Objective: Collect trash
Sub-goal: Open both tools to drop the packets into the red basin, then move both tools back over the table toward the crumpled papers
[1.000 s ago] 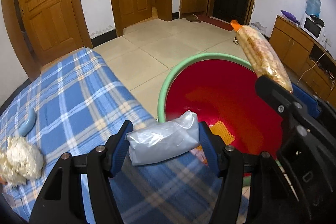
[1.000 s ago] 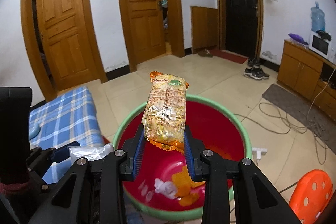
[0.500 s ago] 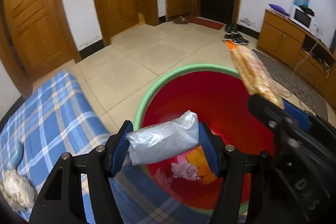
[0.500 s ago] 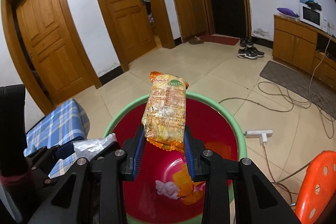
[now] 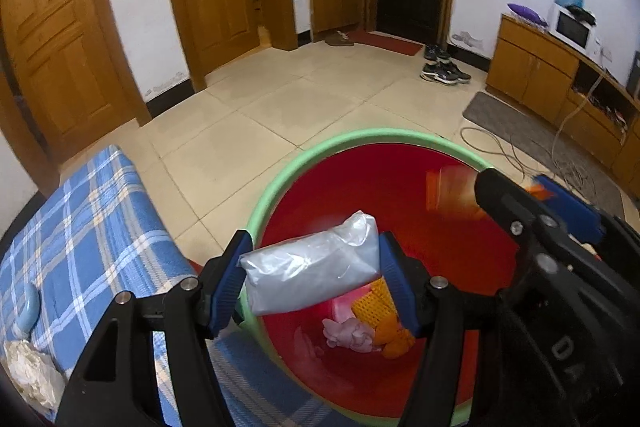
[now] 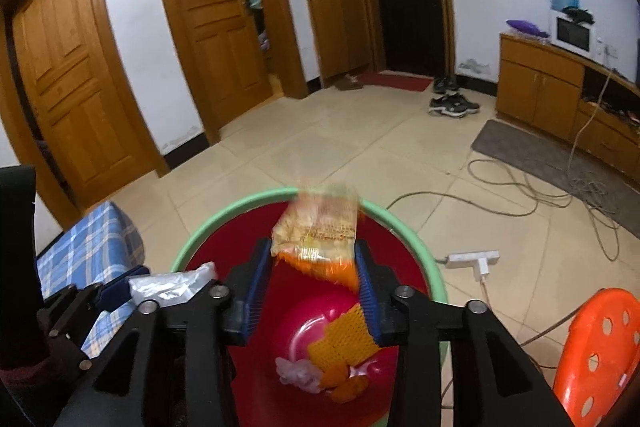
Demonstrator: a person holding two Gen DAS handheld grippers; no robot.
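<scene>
**Entry: two wrappers over the red basin, one mid-release**

- Right gripper point(image 6: 316, 291): jaws have just been opening; the orange snack packet point(image 6: 318, 233) sits blurred between them, apparently slipping free above the basin point(image 6: 424, 267). Pads no longer look pressed on it.
- Left gripper point(image 5: 312, 283): partly open, clamped across a silvery plastic packet point(image 5: 312, 269), held over the near rim of the basin.
- Basin: green rim, red inside, on the tiled floor beside the blue checked bed point(image 5: 80, 227); holds an orange mesh scrap point(image 6: 346, 339) and a pale crumpled bit already.
- Left on the bed: a white crumpled wad point(image 5: 30, 375) (likely trash not yet collected).

Risks, as judged:
- The snack packet is long and light; it may catch on a pad and tip outward over the far rim.
- The silvery packet hangs at the rim's edge; released here, it could land on the bed or floor.
- Grippers are close; a swing could knock them together.
</scene>
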